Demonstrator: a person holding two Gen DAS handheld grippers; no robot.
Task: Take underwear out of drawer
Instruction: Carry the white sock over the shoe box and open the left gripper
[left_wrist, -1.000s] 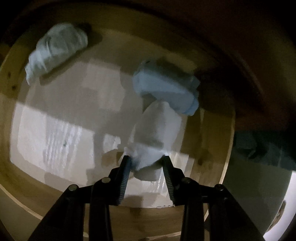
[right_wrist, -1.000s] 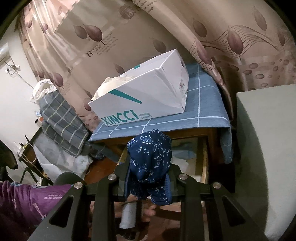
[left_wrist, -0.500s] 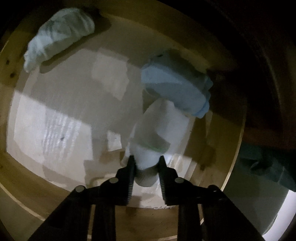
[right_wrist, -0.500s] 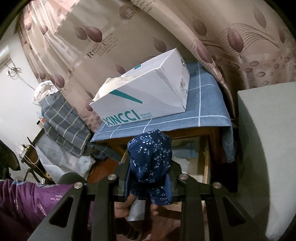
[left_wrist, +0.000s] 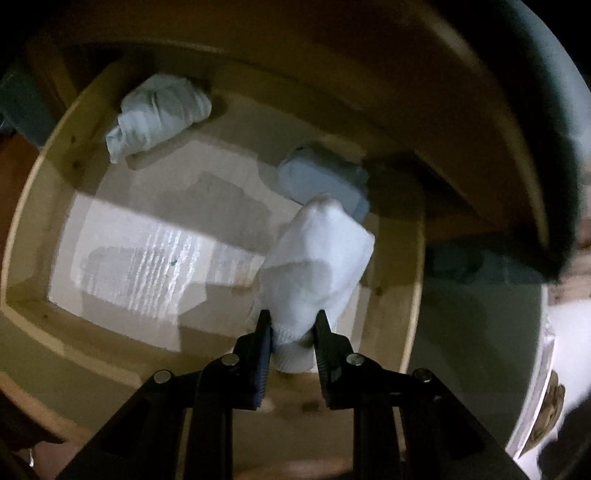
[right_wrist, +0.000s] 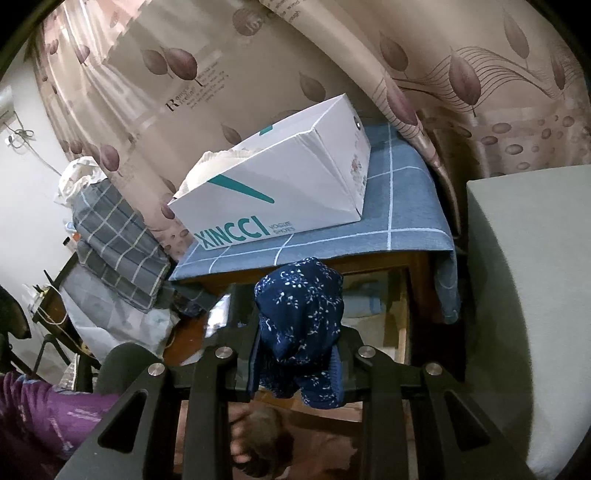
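In the left wrist view my left gripper (left_wrist: 292, 322) is shut on a rolled white underwear (left_wrist: 314, 266), which hangs lifted above the floor of the wooden drawer (left_wrist: 415, 295). Behind it a light blue roll (left_wrist: 325, 181) lies by the drawer's right side. A pale grey-blue roll (left_wrist: 159, 114) rests in the far left corner. In the right wrist view my right gripper (right_wrist: 299, 332) is shut on dark blue underwear with small white flowers (right_wrist: 301, 325), held in front of the open drawer (right_wrist: 400, 332).
A white shoe box (right_wrist: 280, 188) stands on the blue checked cloth (right_wrist: 406, 199) covering the table above the drawer. A leaf-patterned curtain (right_wrist: 443, 55) hangs behind. A grey-green cushion (right_wrist: 535, 295) is at the right. A purple sleeve (right_wrist: 40, 406) and folded plaid fabric (right_wrist: 114, 240) are at the left.
My left gripper closed on the white roll and lifted it off the drawer floor, pulling back so more of the drawer shows. The right gripper kept still with the blue underwear.
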